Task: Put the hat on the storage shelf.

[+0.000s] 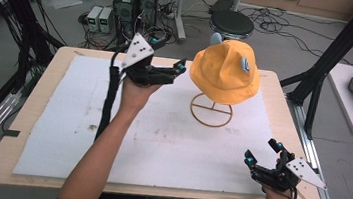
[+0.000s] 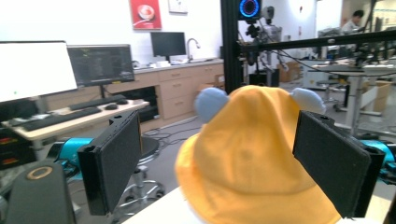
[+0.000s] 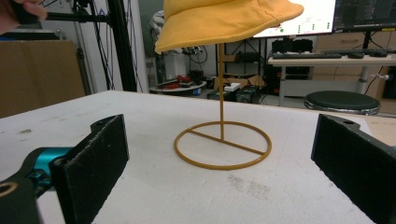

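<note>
The yellow hat [image 1: 225, 72] was seen perched on a wire stand [image 1: 211, 111] toward the far side of the tabletop [image 1: 160, 138]. The left tool [image 1: 180, 70], jaws apart, was held just beside its crown; the right tool [image 1: 261, 152], also spread, was kept well apart.

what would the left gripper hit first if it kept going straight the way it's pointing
Most likely the yellow hat on its stand. The left gripper, jaws open, aims at the hat's crown, which sits between its jaws in the left gripper view. The gap is hard to judge.
</note>
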Available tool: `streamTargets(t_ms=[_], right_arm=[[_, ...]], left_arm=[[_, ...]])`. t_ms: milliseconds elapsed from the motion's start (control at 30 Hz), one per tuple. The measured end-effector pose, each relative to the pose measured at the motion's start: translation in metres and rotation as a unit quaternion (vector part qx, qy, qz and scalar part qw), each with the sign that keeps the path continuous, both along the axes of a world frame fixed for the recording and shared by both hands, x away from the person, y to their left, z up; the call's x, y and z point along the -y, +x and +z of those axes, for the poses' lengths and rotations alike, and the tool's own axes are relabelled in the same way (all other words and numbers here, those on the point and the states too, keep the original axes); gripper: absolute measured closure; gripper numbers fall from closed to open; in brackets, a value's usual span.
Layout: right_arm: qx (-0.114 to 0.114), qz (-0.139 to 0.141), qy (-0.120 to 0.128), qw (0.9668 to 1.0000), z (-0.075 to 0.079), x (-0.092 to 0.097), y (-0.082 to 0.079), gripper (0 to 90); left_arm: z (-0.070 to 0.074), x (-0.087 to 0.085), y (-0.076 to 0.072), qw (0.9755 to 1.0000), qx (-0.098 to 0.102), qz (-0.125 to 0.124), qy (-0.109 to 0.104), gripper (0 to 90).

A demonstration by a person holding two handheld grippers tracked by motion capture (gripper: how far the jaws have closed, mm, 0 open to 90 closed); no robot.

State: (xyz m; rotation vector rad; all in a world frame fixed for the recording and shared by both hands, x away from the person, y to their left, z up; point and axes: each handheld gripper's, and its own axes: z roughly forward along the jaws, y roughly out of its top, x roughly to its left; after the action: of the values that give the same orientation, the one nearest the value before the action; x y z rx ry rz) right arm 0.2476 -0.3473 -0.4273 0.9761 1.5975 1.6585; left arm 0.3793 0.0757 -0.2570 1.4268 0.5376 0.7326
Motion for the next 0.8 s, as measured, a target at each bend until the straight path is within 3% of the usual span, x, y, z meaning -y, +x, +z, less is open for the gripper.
streamTargets(t_ms=[333,567,800], right_arm=[[0.0,0.001,0.002,1.0,0.0,-0.001,0.002,3.7],[-0.003,0.0,0.003,1.0,0.001,-0.001,0.005,3.7],[-0.002,-0.003,0.007,1.0,0.003,-0.002,0.006,3.6]], left_arm=[[-0.005,-0.074,-0.028,0.9979,0.001,0.064,0.012,15.4],[-0.021,-0.124,-0.053,0.9928,-0.001,0.119,0.013,15.3],[-0.04,-0.162,-0.077,0.9888,-0.007,0.149,0.009,15.3]])
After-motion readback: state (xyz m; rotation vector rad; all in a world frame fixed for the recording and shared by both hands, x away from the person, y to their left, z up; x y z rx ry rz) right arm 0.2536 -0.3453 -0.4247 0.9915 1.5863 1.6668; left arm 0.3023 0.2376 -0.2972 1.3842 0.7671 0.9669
